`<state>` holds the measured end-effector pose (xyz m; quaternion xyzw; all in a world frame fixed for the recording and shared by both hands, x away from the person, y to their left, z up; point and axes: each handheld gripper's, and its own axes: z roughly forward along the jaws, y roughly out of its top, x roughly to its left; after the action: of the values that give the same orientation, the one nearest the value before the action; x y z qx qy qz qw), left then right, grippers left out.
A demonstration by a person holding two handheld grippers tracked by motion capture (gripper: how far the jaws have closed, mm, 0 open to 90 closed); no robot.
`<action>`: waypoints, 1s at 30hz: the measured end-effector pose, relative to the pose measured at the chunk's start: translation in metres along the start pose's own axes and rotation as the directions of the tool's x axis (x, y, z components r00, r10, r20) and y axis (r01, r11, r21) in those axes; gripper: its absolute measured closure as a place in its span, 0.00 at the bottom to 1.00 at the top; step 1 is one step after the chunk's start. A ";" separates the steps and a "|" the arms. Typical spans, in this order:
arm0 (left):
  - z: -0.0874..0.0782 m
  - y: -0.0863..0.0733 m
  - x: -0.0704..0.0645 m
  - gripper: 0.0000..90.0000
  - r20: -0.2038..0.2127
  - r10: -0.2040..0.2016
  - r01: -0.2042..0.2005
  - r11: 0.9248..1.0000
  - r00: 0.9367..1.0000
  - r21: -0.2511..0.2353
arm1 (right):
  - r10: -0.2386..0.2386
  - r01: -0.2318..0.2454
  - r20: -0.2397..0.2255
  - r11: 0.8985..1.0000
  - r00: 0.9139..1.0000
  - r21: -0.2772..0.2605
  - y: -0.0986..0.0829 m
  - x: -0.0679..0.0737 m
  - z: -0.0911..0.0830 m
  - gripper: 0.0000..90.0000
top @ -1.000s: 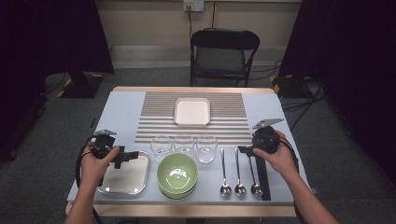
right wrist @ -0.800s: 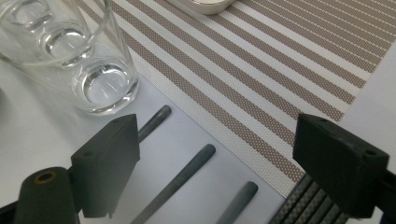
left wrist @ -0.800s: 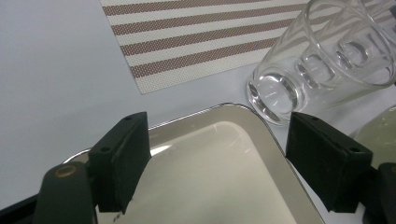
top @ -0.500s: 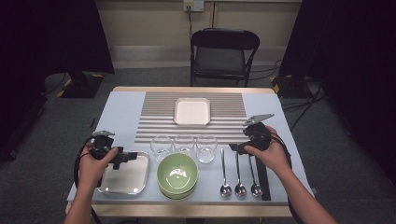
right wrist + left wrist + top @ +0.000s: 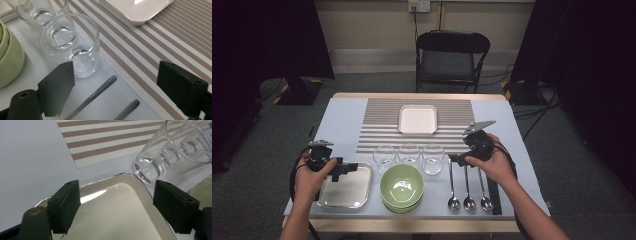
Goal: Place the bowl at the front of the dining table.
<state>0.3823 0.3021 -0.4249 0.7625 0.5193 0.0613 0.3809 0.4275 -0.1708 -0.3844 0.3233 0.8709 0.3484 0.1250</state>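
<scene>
At the worktop (image 5: pixel 342 117), a person's right claw (image 5: pixel 453 159) hangs wide open over the spoon handles (image 5: pixel 95 95), just beside the nearest glass (image 5: pixel 75 47) on the placemat's (image 5: pixel 382 112) edge. The left claw (image 5: pixel 353 166), also spread wide and empty, hovers above the steel tray's (image 5: pixel 347 192) corner, near the green bowls (image 5: pixel 402 186).
</scene>
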 end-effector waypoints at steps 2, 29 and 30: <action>0.000 0.000 0.000 0.24 -0.001 0.001 -0.001 1.000 1.000 -0.001 | -0.004 0.004 -0.007 1.000 1.000 0.000 0.003 0.002 0.000 0.15; 0.002 0.000 0.000 0.24 0.001 0.010 -0.010 1.000 1.000 0.007 | -0.070 0.070 -0.053 0.998 0.996 0.000 0.035 0.025 0.008 0.15; 0.002 0.000 -0.001 0.24 0.000 0.005 -0.005 1.000 1.000 0.005 | -0.071 0.071 -0.051 0.997 0.996 -0.001 0.037 0.026 0.008 0.15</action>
<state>0.3831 0.3004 -0.4266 0.7649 0.5173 0.0609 0.3790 0.4286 -0.1296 -0.3648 0.2831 0.8850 0.3514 0.1148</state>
